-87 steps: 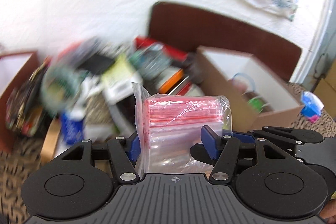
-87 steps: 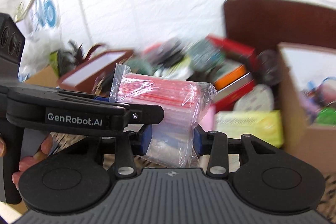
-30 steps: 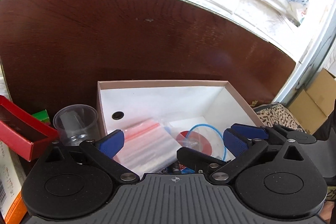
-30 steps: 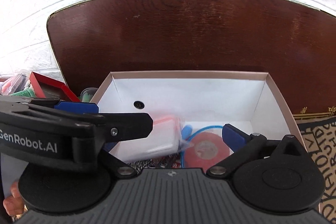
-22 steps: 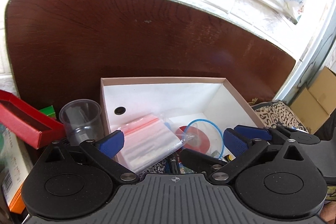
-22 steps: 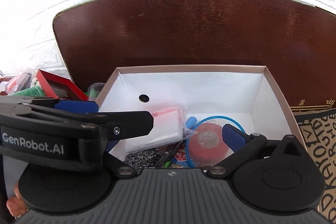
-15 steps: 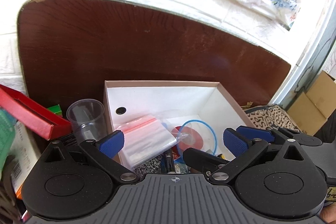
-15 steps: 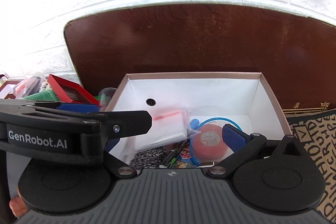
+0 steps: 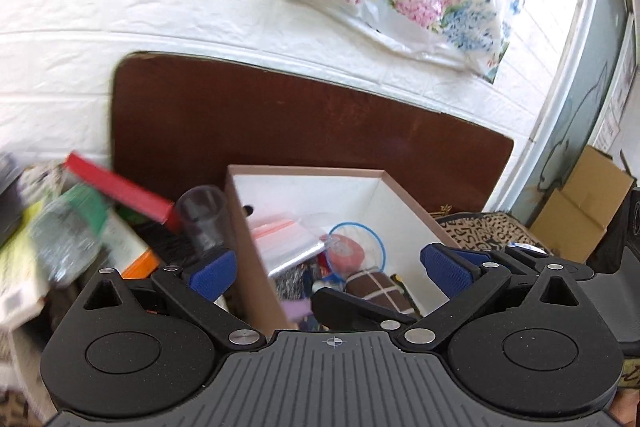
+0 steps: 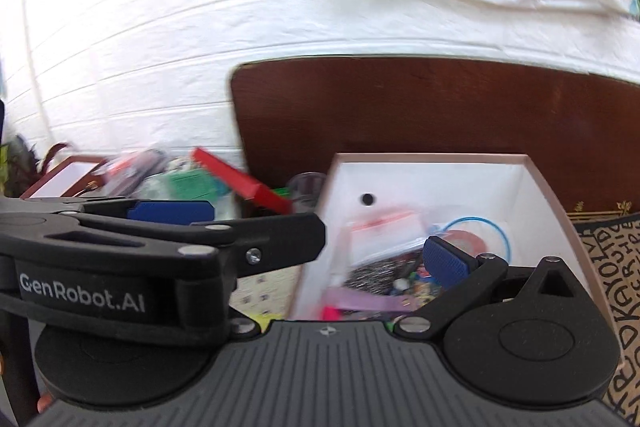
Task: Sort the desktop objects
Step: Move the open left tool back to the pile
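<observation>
A pack of clear zip bags with red strips (image 9: 286,241) lies inside the white-lined cardboard box (image 9: 308,187), beside a red tape roll (image 9: 346,251) and a blue ring. My left gripper (image 9: 328,267) is open and empty, above the box's near left corner. My right gripper (image 10: 316,259) is open and empty, above the box (image 10: 536,183); the bag pack (image 10: 384,235) lies ahead of it. The left gripper's body (image 10: 160,247) crosses the right wrist view.
A clear plastic cup (image 9: 202,215) stands left of the box. Further left is a blurred pile with a red box (image 9: 116,187), a bottle and packets. A dark wooden board (image 9: 280,131) leans on the white brick wall. A cardboard carton (image 9: 580,203) sits far right.
Both grippers let go of the bag pack in the box, then pulled back and up with their jaws open. The view now shows more of the wall and the pile at left.
</observation>
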A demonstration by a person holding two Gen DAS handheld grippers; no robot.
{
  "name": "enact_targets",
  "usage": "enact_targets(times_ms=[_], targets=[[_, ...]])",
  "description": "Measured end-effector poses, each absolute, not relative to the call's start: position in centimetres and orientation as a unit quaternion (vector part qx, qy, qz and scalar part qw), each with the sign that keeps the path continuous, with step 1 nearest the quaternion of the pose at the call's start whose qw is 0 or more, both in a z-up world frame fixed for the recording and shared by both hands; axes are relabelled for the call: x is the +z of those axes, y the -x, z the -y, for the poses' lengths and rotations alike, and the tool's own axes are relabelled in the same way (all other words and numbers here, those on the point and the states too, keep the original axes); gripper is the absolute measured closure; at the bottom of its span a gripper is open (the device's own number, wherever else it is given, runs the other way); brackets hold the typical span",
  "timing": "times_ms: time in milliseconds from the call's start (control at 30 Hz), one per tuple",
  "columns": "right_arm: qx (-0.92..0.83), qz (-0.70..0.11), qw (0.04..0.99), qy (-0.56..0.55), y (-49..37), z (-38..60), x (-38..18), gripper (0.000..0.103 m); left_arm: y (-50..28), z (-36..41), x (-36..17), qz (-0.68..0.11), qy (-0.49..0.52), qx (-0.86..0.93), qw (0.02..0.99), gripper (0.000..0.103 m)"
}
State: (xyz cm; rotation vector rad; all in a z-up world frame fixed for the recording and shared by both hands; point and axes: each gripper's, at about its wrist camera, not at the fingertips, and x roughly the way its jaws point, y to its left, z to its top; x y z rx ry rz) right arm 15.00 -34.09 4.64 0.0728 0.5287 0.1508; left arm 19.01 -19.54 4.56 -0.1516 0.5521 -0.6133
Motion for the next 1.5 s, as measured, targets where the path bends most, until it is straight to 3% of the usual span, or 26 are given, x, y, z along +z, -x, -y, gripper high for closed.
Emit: enact_targets(times_ms=[300, 600, 1100, 1267, 1500], targets=[[0.093, -0.237, 0.967, -0.004, -9.1, 27.9, 2.9, 0.0, -11.9, 13.4, 1.9, -0.254, 0.097, -0.269, 0.924, 0.0], [0.107, -0.275, 0.955, -0.018, -5.5, 22.5, -2.5, 0.0, -7.0, 8.9, -2.7, -0.272, 0.08, -0.235, 0.93, 0.0], [0.027, -0.361, 0.93, -0.069, -5.5, 19.7, -8.0, 0.0, -7.3, 2.2, -7.4, -0.334, 0.125, -0.172, 0.918, 0.0], [0.01, -0.4, 0.915, -0.047, -7.1, 19.8, -9.5, 0.0, -8.3, 2.7, -8.0, -0.346, 0.119, -0.189, 0.911, 0.007], [0.034, -0.369, 0.928, -0.026, -7.1, 19.8, -9.9, 0.002, -9.5, 3.3, -8.7, -0.36, 0.127, -0.202, 0.902, 0.015]])
